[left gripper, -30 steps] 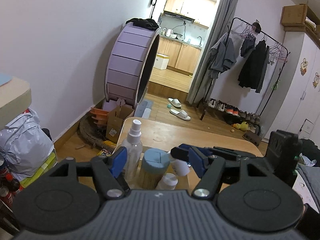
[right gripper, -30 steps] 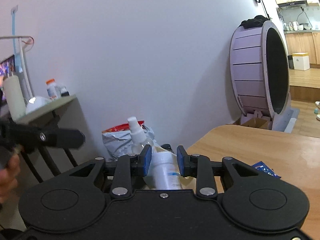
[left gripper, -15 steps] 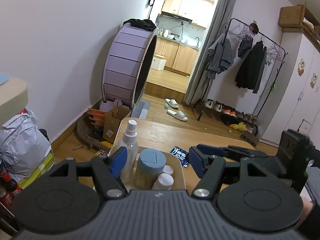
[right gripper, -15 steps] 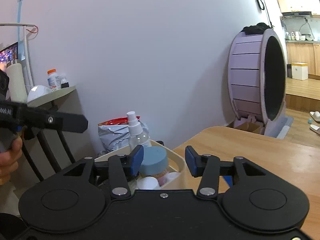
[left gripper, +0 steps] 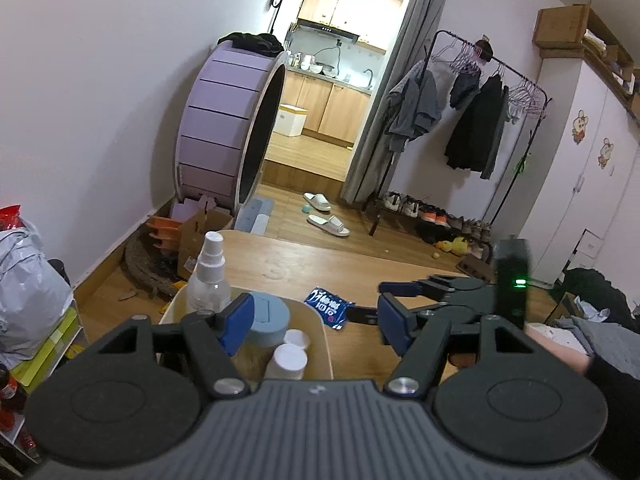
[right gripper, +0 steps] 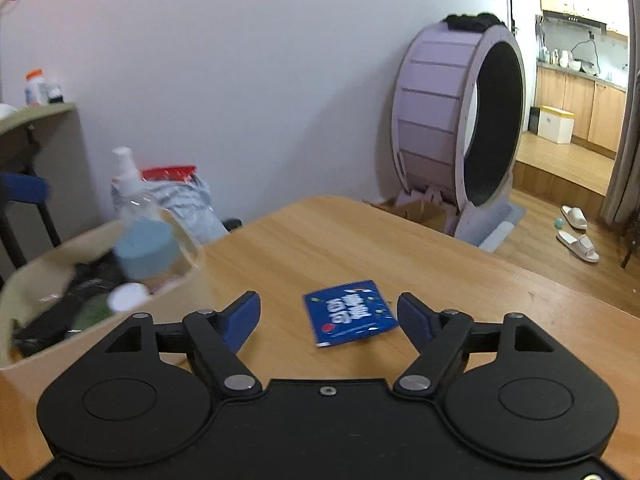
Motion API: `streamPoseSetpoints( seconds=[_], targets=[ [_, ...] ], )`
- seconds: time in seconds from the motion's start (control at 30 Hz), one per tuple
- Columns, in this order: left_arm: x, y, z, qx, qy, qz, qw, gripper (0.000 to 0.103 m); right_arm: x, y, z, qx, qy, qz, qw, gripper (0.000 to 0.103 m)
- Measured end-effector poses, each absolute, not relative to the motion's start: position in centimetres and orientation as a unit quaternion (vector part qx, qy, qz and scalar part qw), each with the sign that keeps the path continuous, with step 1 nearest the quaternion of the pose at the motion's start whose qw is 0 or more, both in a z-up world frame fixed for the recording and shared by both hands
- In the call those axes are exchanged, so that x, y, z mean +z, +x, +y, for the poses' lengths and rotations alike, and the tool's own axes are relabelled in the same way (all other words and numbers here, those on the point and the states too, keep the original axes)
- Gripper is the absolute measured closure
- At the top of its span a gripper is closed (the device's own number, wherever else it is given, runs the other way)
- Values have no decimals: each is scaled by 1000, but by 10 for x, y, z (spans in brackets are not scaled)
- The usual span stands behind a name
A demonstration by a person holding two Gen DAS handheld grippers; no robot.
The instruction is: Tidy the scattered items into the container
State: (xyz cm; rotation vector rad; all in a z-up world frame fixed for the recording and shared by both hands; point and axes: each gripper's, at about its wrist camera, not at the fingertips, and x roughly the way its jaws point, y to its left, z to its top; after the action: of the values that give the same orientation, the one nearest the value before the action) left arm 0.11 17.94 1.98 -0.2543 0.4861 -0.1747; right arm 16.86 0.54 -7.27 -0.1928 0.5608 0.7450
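A beige container (left gripper: 325, 346) (right gripper: 188, 280) stands at the left end of the wooden table (right gripper: 360, 248). In it are a clear spray bottle (left gripper: 210, 276) (right gripper: 128, 188), a jar with a blue lid (left gripper: 266, 316) (right gripper: 146, 248), white-capped bottles (left gripper: 290, 356) and dark items. A blue packet (right gripper: 348, 318) (left gripper: 330, 306) lies flat on the table just right of it. My right gripper (right gripper: 328, 308) (left gripper: 376, 300) hangs low behind the packet, its jaws opening, pads clear of it. Over the container hovers my left gripper (left gripper: 316, 320), open with nothing between its fingers.
A large purple wheel (left gripper: 228, 128) stands against the wall past the table. Bags (left gripper: 28, 292) and a box (left gripper: 200, 236) lie on the floor to the left. A clothes rack (left gripper: 476, 120), shoes and slippers (left gripper: 328, 224) are further off. A shelf (right gripper: 36, 120) holds bottles.
My right gripper let a white bottle go into the container, spread its jaws and swung right and down to the blue packet. The left gripper stayed open over the container.
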Motion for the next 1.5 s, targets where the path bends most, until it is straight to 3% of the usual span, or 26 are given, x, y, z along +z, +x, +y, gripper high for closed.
streamPoseSetpoints(
  seconds=[0.53,0.7,0.77,1.0,1.03,1.07,1.27,1.33,1.4,1.43,1.47,1.5],
  targets=[
    [15,7,182,-82,-135,245,957,36,-105,204,40,374,-172,310,857,29],
    [15,7,183,-79,-138,244,957,36,-110,204,28,385,-144,308,858,33],
    [15,7,183,-78,-140,243,957,36,-109,202,25,387,-142,305,858,46],
    [16,7,184,-77,-140,243,957,36,-104,197,22,392,-135,299,859,59],
    [16,7,184,-76,-140,242,957,36,-102,197,22,394,-131,302,858,80],
    [16,7,184,-76,-141,242,957,36,-101,197,21,393,-128,305,858,89],
    [16,7,182,-79,-139,242,957,36,-101,200,4,379,-100,313,865,89],
    [15,7,182,-79,-139,242,957,36,-100,200,-1,369,-90,314,870,88],
    [15,8,182,-79,-139,242,957,36,-98,202,-6,369,-69,309,874,74],
    [15,7,182,-78,-139,242,957,36,-97,202,-8,368,-62,302,877,56],
    [15,7,182,-78,-139,242,957,36,-96,202,-9,364,-56,294,882,30],
    [15,7,182,-78,-139,242,957,36,-95,202,-10,360,-51,287,886,19]
  ],
)
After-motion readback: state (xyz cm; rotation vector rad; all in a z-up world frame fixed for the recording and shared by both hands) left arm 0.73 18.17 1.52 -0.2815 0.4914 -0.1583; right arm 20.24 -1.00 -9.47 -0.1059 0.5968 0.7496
